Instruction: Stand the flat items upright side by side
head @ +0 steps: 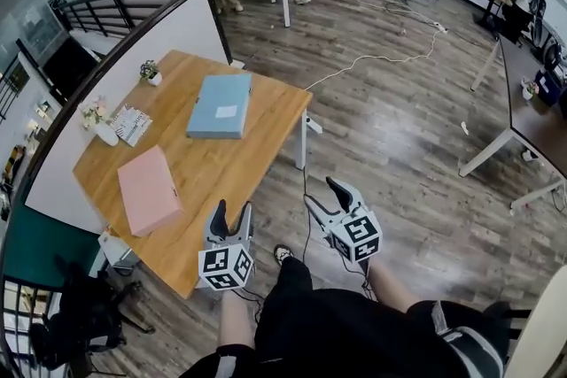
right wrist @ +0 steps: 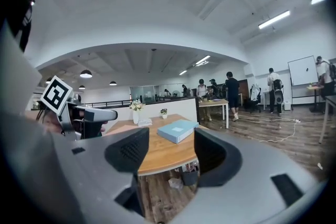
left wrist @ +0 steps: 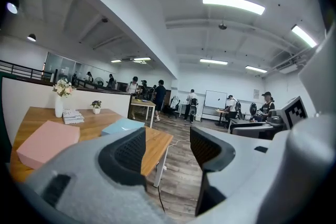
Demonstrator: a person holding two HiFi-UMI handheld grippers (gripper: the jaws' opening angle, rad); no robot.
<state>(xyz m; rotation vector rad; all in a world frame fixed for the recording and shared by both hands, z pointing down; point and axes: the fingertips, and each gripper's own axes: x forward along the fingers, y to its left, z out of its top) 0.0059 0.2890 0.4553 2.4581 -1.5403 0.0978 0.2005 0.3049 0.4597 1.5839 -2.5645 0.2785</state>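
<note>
Two flat boxes lie on the wooden table: a pink one near the front left and a light blue one with a white label further back. My left gripper hovers over the table's near corner, open and empty; its view shows the pink box and blue box ahead to the left. My right gripper hangs over the floor just right of the table, open with nothing between its jaws. The blue box lies ahead in the right gripper view.
At the table's far left stand a vase of flowers, a stack of booklets and a small potted plant. A white partition runs behind the table. A cable crosses the wooden floor; a dark table stands right.
</note>
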